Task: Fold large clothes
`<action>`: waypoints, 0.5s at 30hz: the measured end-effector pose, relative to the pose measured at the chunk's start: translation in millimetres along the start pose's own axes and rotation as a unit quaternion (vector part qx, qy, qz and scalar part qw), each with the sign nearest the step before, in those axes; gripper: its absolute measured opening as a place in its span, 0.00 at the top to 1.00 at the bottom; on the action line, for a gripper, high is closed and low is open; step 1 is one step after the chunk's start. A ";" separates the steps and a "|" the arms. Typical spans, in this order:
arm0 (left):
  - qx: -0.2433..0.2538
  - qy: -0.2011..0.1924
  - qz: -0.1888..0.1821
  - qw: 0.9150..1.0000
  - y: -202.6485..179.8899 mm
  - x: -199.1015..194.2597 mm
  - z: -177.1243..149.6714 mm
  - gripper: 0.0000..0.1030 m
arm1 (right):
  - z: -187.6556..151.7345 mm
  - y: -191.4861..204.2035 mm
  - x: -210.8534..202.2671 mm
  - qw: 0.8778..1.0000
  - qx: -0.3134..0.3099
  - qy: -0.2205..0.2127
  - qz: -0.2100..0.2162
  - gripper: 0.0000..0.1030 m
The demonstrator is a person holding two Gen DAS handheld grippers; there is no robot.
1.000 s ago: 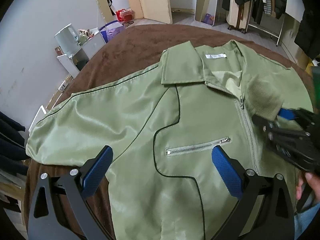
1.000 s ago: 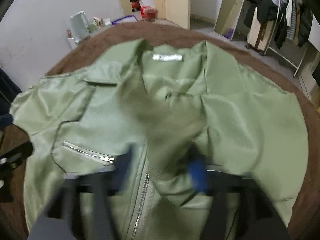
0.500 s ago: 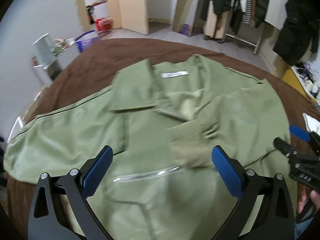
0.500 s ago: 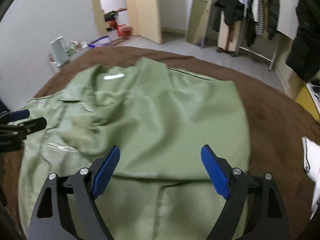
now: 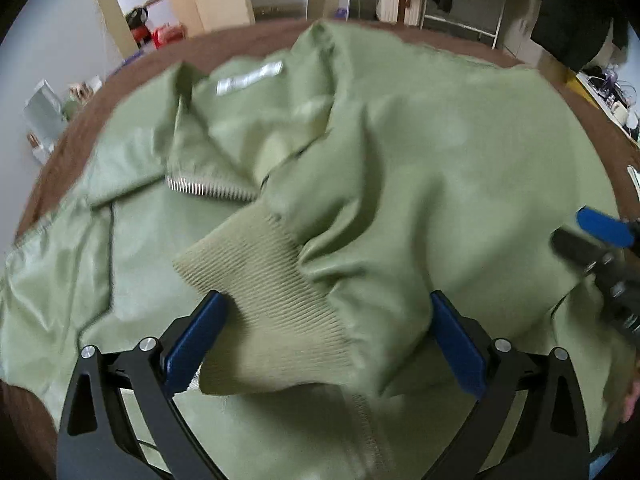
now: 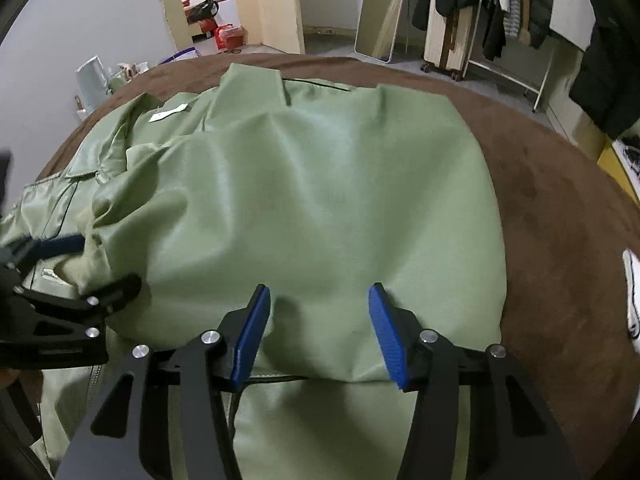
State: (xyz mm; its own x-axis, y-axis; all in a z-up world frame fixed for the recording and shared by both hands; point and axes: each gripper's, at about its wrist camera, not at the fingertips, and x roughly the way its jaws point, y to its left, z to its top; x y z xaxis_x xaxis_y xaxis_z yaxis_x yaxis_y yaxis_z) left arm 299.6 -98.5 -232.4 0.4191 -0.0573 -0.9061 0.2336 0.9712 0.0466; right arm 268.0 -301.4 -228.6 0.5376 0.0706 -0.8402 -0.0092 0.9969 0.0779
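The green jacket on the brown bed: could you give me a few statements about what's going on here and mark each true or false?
1. The green jacket lies on a brown blanket. True.
2. A ribbed cuff lies between the fingers of the left gripper. True.
3. The left gripper is clamped shut on the cuff. False: its jaws stand wide apart, not pressing on it.
4. The right gripper holds a white shirt. False: its jaws have just been closing, with only green jacket fabric between them.
5. The jacket's white neck label is hidden. False: it shows near the collar.
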 end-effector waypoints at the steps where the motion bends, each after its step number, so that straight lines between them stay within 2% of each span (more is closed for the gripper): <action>1: -0.004 -0.003 -0.004 1.000 3.9 0.5 -1.9 0.05 | -0.8 -2.3 -2.0 1.000 0.005 -0.003 0.001 0.51; 7: -0.012 0.000 0.010 1.000 19.3 -1.4 -10.1 0.05 | 2.1 -24.2 -30.4 0.998 0.041 -0.043 -0.016 0.44; 11: -0.026 0.005 0.004 1.000 28.1 1.8 -14.4 0.05 | 1.1 -42.1 -16.2 0.998 0.055 -0.021 -0.014 0.47; 15: -0.029 -0.001 0.007 1.000 27.4 4.0 -16.6 0.05 | -3.8 -36.4 -1.5 0.999 0.027 -0.011 -0.027 0.47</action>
State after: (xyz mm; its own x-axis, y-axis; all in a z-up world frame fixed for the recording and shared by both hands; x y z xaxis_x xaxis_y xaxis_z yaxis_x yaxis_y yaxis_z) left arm 293.1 -68.3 -241.7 0.4236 -0.0450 -0.9047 0.1760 0.9838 0.0335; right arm 264.3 -337.6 -232.2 0.5544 0.0159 -0.8321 0.0653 0.9959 0.0625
